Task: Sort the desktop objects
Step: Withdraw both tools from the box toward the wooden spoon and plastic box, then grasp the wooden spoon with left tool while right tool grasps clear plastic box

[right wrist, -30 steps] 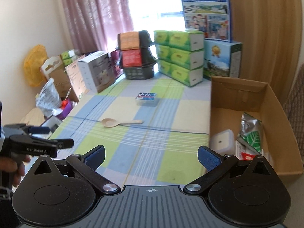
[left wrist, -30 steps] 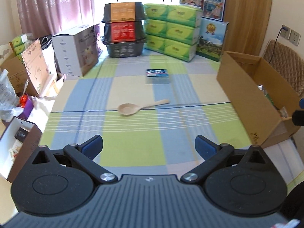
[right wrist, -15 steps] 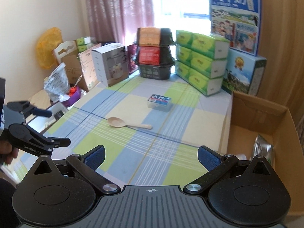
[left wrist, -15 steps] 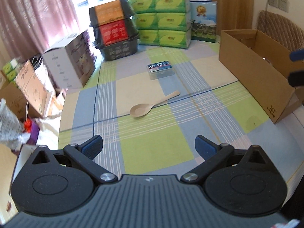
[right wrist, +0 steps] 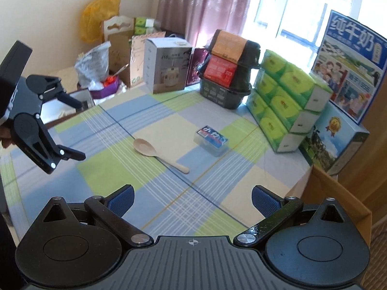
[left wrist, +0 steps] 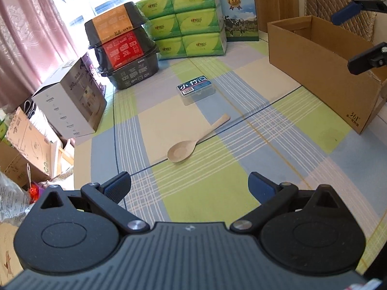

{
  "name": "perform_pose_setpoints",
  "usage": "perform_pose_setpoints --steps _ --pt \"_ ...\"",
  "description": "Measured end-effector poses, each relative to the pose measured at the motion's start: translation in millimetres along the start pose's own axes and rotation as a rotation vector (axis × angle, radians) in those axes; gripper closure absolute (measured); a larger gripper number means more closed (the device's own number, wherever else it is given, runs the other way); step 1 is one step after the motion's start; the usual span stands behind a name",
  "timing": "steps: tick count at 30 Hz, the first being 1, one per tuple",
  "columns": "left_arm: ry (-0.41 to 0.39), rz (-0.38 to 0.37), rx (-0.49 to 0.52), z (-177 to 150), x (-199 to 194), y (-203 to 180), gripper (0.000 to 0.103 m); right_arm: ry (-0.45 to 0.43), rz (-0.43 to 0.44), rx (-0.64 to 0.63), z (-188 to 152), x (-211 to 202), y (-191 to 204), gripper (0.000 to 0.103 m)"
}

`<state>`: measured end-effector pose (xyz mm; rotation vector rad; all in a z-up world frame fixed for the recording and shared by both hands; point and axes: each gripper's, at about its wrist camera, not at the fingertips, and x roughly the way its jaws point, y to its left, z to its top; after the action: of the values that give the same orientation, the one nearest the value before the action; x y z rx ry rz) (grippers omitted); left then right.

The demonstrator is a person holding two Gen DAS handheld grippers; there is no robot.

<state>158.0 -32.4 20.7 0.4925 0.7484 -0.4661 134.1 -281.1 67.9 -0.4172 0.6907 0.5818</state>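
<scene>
Both cameras sit closer to the spoon than a second ago; left view has dropped and tilted toward it, right view has swung off the box and over the cloth.

Left hand-held gripper (left wrist: 189, 184): fingers spread wide, nothing between them. Hovers above the near edge of the bench, aimed at the spoon bowl; not touching it. A hand shows behind it at the right view's left margin.

Right hand-held gripper (right wrist: 192, 197): also spread wide and empty, held over the bench edge nearest the cardboard box (left wrist: 321, 65).

Wooden spoon (left wrist: 193, 140): flat on the checked cloth near the bench middle, bowl toward the left gripper, handle pointing away toward the plastic case.

Small clear plastic case (left wrist: 196, 89) with blue label: flat on the cloth just past the spoon handle, apart from it, toward the far edge.

Cardboard box: open top, standing at the right edge of the bench. Contents not visible from either view now.

Far edge: stacked green tissue packs (left wrist: 191, 21), dark baskets (left wrist: 125, 50), a white carton (left wrist: 70, 106). Judged to be storage, not items to sort.

Progress, as judged: two loose items left on the cloth, spoon and case. Neither is gripped. Spoon looks like the next pick, by the left.
</scene>
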Motion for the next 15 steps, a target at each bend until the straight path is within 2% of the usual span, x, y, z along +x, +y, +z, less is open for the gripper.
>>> perform_pose_setpoints --steps 4,9,12,15 --pt "-0.001 -0.009 0.056 5.2 35.1 11.2 0.003 0.033 0.024 -0.028 5.8 33.9 -9.3 0.002" --pt "-0.008 -0.055 0.125 6.7 78.1 24.7 0.011 0.059 0.068 -0.066 11.8 79.5 -18.2 0.003" --pt "-0.025 -0.082 0.230 4.6 100.0 23.8 0.012 0.072 0.093 -0.078 14.7 107.7 -23.1 0.009" --pt "-0.024 -0.096 0.292 3.9 120.6 24.5 0.016 0.094 0.095 -0.098 18.5 134.5 -28.0 0.015"
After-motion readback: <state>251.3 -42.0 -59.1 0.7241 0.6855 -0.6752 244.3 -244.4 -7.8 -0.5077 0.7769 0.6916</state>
